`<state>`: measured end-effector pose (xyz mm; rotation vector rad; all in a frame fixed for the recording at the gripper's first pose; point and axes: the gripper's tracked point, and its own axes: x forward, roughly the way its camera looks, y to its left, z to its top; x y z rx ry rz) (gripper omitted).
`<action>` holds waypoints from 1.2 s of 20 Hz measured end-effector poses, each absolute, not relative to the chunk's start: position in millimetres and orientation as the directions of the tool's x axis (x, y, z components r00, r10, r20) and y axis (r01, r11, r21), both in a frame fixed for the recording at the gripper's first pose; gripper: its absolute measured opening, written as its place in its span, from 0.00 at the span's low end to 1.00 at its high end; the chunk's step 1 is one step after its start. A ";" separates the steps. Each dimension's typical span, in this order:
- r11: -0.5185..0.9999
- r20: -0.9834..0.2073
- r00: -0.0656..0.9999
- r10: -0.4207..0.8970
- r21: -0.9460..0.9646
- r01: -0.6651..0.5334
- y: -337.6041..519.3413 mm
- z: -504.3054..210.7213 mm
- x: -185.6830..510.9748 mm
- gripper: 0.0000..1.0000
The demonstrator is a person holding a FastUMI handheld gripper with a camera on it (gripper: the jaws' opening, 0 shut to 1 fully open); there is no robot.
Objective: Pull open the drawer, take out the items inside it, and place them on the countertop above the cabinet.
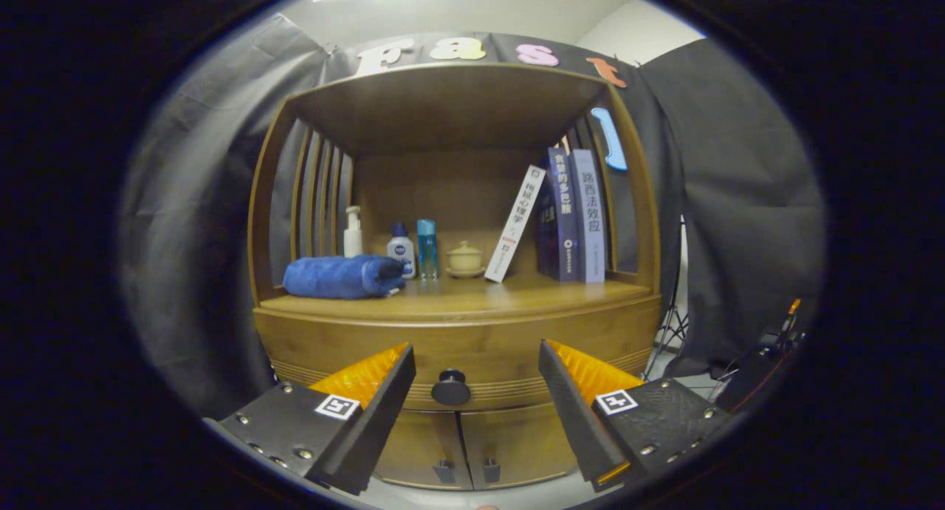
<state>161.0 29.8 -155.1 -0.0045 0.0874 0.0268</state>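
A wooden cabinet (458,333) is seen ahead. On its countertop (472,292), a rolled towel (341,276) is placed at the left, with three bottles (402,250) behind and right of it. A lidded cup (465,259) is set mid-shelf; books (572,215) are stood at the right. Below, the drawer knob (450,387) is framed between the spread fingers of the gripper (476,370), above two cupboard doors (465,447).

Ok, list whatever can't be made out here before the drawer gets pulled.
- Drawer contents: hidden behind its closed front, gripper view.
- Whether the open gripper is near the knob: the knob sits between the jaws, but depth is unclear.
- Lower cabinet doors: partly covered by the fingers.
- Bottle label: too small.
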 end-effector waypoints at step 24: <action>0.996 -0.191 0.981 0.017 -0.086 -0.034 42.3 -223.0 159.2 0.32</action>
